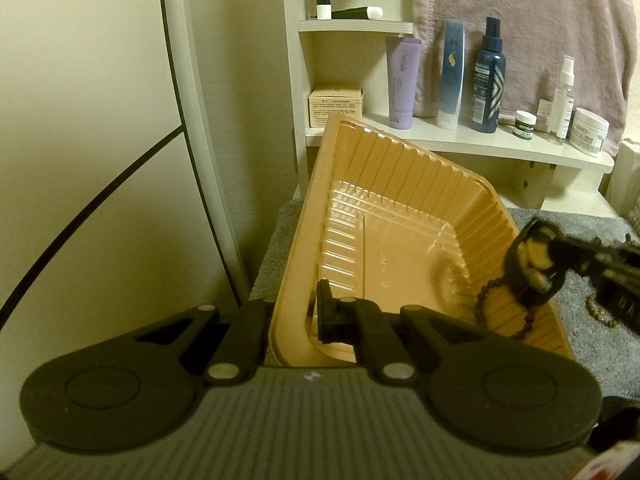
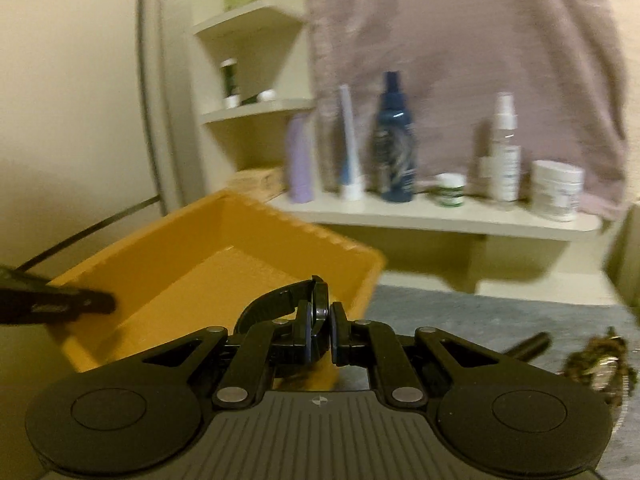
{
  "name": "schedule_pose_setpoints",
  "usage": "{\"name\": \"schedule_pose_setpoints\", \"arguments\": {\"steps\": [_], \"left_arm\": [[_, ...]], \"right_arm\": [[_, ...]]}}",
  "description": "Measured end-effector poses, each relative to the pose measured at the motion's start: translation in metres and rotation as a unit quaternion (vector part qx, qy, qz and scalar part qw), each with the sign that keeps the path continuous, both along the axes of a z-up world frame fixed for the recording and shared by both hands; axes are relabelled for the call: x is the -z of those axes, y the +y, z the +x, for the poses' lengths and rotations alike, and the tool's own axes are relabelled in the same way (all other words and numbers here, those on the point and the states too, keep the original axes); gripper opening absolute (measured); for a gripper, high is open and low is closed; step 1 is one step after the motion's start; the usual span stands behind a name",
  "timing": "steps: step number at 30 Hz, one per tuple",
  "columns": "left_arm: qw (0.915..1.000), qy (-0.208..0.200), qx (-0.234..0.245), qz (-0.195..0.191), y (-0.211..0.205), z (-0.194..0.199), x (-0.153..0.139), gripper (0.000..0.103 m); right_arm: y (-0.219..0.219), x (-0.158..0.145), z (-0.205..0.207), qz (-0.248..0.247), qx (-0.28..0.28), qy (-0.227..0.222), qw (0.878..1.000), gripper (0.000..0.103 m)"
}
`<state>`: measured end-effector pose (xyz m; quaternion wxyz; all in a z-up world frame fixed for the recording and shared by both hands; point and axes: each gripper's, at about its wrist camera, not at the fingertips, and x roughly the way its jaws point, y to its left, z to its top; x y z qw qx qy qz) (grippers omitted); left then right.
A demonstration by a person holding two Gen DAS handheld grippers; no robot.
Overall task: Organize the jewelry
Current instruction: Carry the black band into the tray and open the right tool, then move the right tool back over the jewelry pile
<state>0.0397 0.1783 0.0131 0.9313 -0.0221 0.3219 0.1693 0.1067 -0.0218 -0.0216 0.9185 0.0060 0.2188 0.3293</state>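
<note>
An orange plastic tray (image 1: 400, 184) stands tilted on a grey mat. My left gripper (image 1: 294, 316) is shut on the tray's near left wall, one finger inside, one outside. My right gripper (image 2: 323, 334) is shut on a black watch (image 2: 280, 300) and holds it over the tray's right rim (image 2: 360, 276). In the left wrist view the right gripper (image 1: 536, 264) holds the watch (image 1: 524, 280) with a brown bead bracelet (image 1: 492, 304) hanging by it into the tray. A heap of beaded jewelry (image 2: 596, 364) lies on the mat at the right.
A cream shelf (image 1: 480, 140) behind the tray carries several bottles, tubes and jars. A mauve towel (image 1: 520, 20) hangs behind it. A pale wall with a dark cable (image 1: 100, 192) is on the left. The grey mat (image 1: 592, 320) lies under the tray.
</note>
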Motion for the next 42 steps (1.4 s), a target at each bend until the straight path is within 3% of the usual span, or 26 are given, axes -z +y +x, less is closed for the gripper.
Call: {"name": "schedule_pose_setpoints", "arguments": {"steps": [12, 18, 28, 37, 42], "left_arm": [[1.0000, 0.000, 0.002, -0.003, 0.000, 0.001, -0.001, 0.005], [1.0000, 0.000, 0.001, -0.003, -0.001, 0.002, -0.001, 0.005], [1.0000, 0.000, 0.006, -0.008, 0.000, 0.001, 0.000, 0.005], [1.0000, 0.002, 0.006, -0.006, -0.001, 0.002, -0.002, 0.005], [1.0000, 0.004, 0.007, -0.003, -0.002, 0.003, -0.003, 0.005]], "right_arm": [[0.017, 0.015, -0.002, -0.011, -0.051, 0.034, 0.998, 0.009], [0.010, 0.008, -0.005, -0.009, -0.032, 0.010, 0.999, 0.013], [-0.046, 0.016, 0.000, -0.015, 0.095, 0.009, 0.995, 0.018], [-0.123, 0.040, 0.012, -0.023, 0.235, 0.046, 0.971, 0.022], [-0.156, 0.049, 0.018, -0.010, 0.277, 0.066, 0.958, 0.022]]}}
